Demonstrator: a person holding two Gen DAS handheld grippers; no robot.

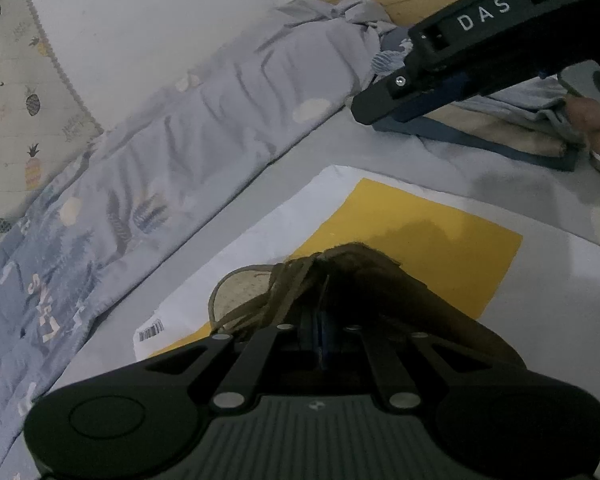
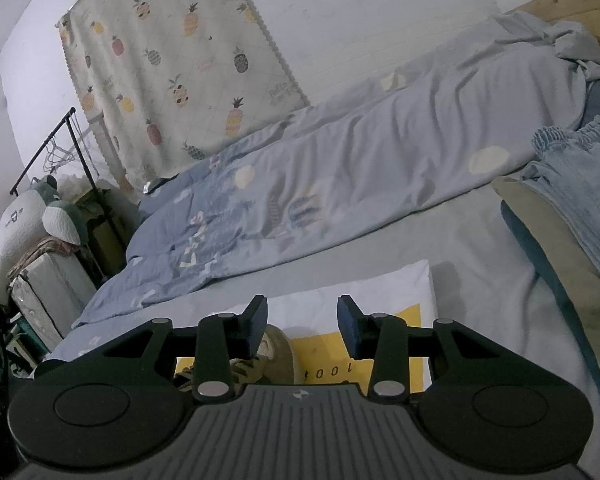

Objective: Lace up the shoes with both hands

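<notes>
A dark brown shoe (image 1: 364,280) with olive laces (image 1: 256,300) lies on a white and yellow mailer bag (image 1: 428,240) on the bed. My left gripper (image 1: 320,340) is shut, its jaws closed over the shoe's laced top; what they pinch is hidden in shadow. My right gripper (image 2: 302,320) is open and empty, held above the bag; the shoe's toe (image 2: 276,354) shows just below its left finger. The right gripper (image 1: 376,110) also shows in the left wrist view, raised at the upper right, well away from the shoe.
A rumpled blue-grey quilt (image 2: 340,184) runs along the wall side of the bed. A folded blue towel on a pillow (image 2: 572,200) lies at the right. A pineapple-print curtain (image 2: 172,60), a clothes rack (image 2: 52,136) and a plush toy (image 2: 24,216) stand beyond the bed's end.
</notes>
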